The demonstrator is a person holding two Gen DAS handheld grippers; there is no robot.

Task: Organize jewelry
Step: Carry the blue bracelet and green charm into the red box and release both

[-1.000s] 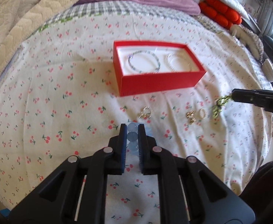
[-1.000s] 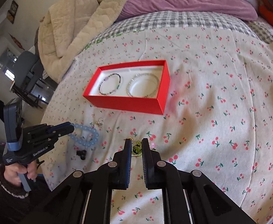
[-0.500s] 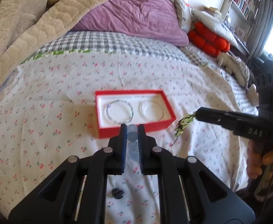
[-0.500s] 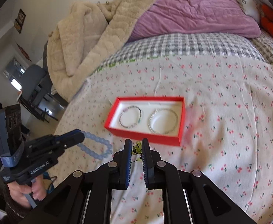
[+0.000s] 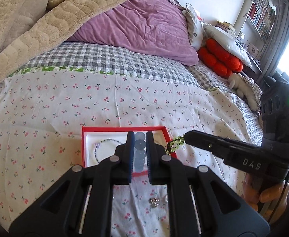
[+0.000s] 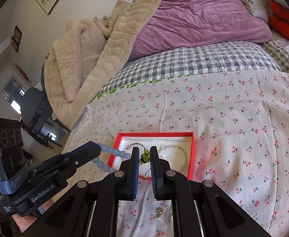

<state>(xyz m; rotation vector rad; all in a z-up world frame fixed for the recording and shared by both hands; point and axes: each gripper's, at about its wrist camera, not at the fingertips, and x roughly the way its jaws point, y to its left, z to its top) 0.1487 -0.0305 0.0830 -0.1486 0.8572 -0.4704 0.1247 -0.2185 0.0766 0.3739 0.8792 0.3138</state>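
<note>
Blue beads (image 5: 140,154) in left tool (image 5: 138,138) — green bracelet (image 6: 144,156) in right tool (image 6: 144,154)

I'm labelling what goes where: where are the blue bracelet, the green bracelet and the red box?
blue bracelet (image 6: 112,151): right wrist view, on the beads just past the left gripper's tip.
green bracelet (image 5: 175,142): left wrist view, on the beads hanging from the right gripper's tip.
red box (image 6: 192,158): right wrist view, on its right wall.

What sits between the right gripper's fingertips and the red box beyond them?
In the right wrist view, the right gripper is shut on the green bead bracelet; only that bracelet lies between its tips and the red box.
</note>
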